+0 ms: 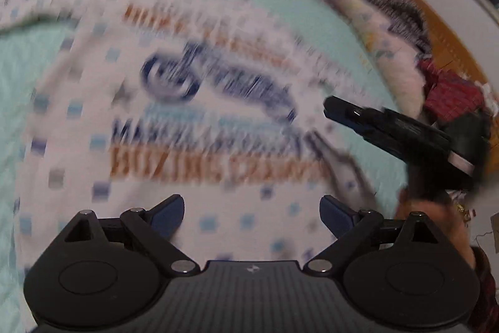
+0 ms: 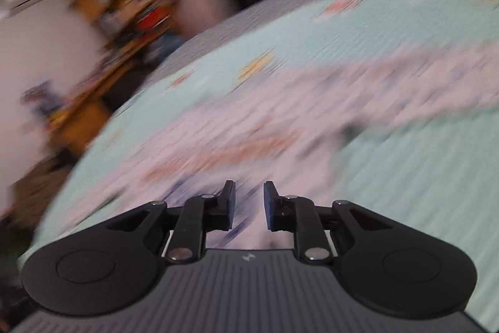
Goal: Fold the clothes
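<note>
Jaws on the left gripper (image 1: 252,213) stand wide apart with nothing between them, right over the lower part of the shirt (image 1: 174,102). Jaws on the right gripper (image 2: 249,205) are only a little way apart, and nothing is pinched in them either. The pictures are very blurry.

The shirt is white with small blue squares and big blue and orange letters. It lies spread out, front up, on the bed (image 1: 28,58). It looks soft, thin and light, so it will flop and bunch if someone grabs it in the middle. I think the best spots to pinch are an edge or a corner, like the hem or a sleeve.

The bed has a pale green cover with little coloured shapes. A pile of other clothes (image 1: 449,95) sits at the far side, and a messy wooden shelf (image 2: 124,5) stands by the wall.
</note>
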A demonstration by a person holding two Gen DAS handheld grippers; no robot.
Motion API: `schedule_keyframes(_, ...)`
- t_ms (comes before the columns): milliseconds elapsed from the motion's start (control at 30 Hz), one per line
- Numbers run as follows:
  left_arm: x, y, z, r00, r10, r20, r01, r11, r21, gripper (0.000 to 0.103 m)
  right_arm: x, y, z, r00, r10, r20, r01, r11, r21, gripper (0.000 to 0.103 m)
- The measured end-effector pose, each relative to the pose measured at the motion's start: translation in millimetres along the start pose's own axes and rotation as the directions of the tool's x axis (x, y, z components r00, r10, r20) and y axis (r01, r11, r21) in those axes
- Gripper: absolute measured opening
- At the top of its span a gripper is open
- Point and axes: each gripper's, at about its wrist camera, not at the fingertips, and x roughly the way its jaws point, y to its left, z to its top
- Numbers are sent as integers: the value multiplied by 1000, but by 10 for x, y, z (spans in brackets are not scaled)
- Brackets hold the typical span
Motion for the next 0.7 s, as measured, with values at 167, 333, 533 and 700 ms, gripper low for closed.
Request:
schedule_keyframes(167,-141,243,-182,996,-80,24,82,994,-78,93,-113,-28,-540,990,-88,-109,88,996,0,0)
schedule_keyframes(333,-308,152,-316,997,-72,4,72,997,-11,94,-489,207,-645,979,-168,-116,161,984,-72,19)
schedule_keyframes(533,-434,242,-584,999,-48,-15,48,999,10,92,-689,83,-946,948,-240,-209,221,969,-108,4)
schedule_keyframes(700,-543,45,-604,999,-32,-12,33,994,100,92,-876,247,-926,948,-265,-176,243,960,-140,13)
